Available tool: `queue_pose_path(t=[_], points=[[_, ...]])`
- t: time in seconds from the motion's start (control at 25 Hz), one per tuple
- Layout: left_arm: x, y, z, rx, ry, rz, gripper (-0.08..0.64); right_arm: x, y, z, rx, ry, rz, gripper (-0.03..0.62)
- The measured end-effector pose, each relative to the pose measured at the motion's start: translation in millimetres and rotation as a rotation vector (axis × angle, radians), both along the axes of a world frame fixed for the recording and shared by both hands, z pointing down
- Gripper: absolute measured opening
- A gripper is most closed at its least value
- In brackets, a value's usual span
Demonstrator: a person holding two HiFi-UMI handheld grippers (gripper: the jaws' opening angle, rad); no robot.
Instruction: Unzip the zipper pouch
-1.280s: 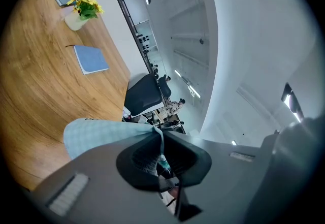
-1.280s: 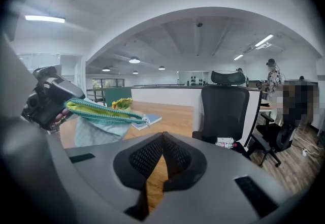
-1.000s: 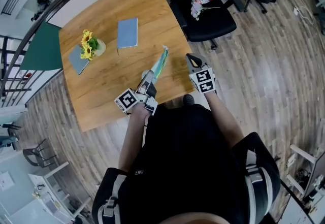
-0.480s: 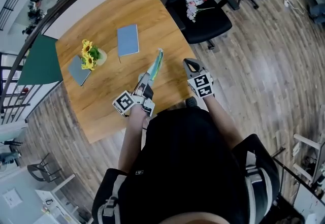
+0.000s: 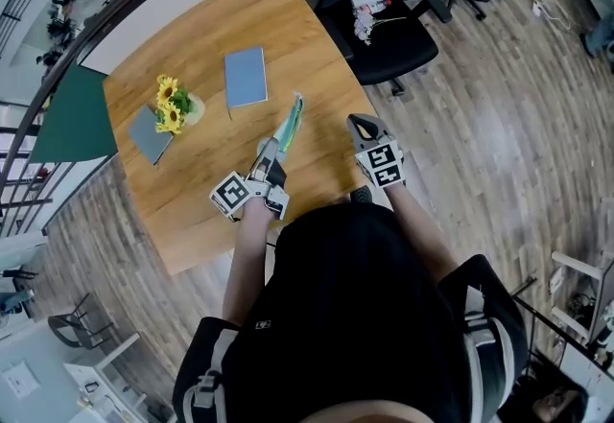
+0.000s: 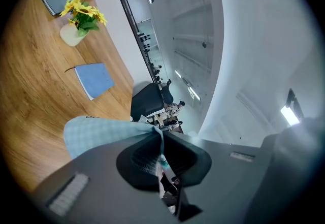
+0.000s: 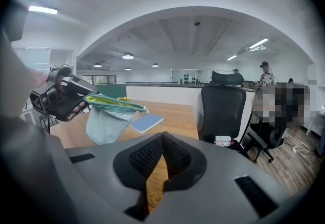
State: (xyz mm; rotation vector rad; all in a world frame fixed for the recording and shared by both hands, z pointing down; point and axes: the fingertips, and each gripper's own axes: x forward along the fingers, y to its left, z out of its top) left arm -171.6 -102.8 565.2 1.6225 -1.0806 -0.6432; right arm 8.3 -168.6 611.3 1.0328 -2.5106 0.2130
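1. The light-brown wooden tabletop (image 5: pixel 192 57) fills the area in front of me, and everything but the chair is on or over it.
2. A black office chair (image 5: pixel 384 37) stands at the tabletop's far right side, with a few small things lying on its seat.
3. My left hand-held gripper (image 5: pixel 270 149) reaches over the near part of the tabletop. Its jaws are clamped tight on one end of the pouch, and the fabric is pinched right in the cleft where they meet (image 6: pixel 161 152).
4. My right hand-held gripper (image 5: pixel 357 121) is closed with nothing between its jaws (image 7: pixel 162 139). It sits over the tabletop's near right edge, to the right of the pouch and clear of it.
5. The light teal checked fabric zipper pouch (image 5: pixel 288 121) is held up off the tabletop and runs out from my left jaws away from me. In the right gripper view its green zipper edge is on top, with a strip of yellow along it, and the body (image 7: pixel 106 116) hangs below.
6. A blue rectangular notebook (image 5: pixel 246 77) lies flat beyond the pouch, well apart from it.
7. A grey notebook (image 5: pixel 146 133) lies near the left edge.
8. A small pale vase of yellow sunflowers (image 5: pixel 171 97) stands just beside the grey notebook.
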Motion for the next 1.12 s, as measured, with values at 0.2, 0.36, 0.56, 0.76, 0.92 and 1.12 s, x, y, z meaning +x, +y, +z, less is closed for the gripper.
queue_pose_path(t=[0.2, 0.36, 0.56, 0.76, 0.92, 1.12], points=[[-8.8, 3.0, 1.7, -0.006, 0.004, -0.017, 0.011, -3.2, 3.1, 1.4, -0.001, -0.001, 0.003, 0.002], [-14.1, 4.8, -1.9, 0.01, 0.003, -0.023, 0.011, -5.9, 4.7, 1.5, 0.002, -0.003, 0.003, 0.002], [-18.7, 7.0, -1.9, 0.012, -0.011, -0.033, 0.011, -8.1, 4.9, 3.5, 0.006, -0.001, -0.01, 0.002], [-20.2, 10.5, -4.0, 0.009, 0.0, -0.041, 0.011, -8.8, 6.8, 2.6, 0.009, 0.004, -0.018, 0.002], [-23.0, 11.6, -3.1, 0.01, -0.013, -0.043, 0.011, -10.0, 7.3, 1.8, 0.007, 0.011, -0.025, 0.002], [-22.7, 13.1, -5.4, 0.015, 0.002, -0.043, 0.011, -10.5, 9.7, 2.2, -0.001, 0.014, -0.03, 0.002]])
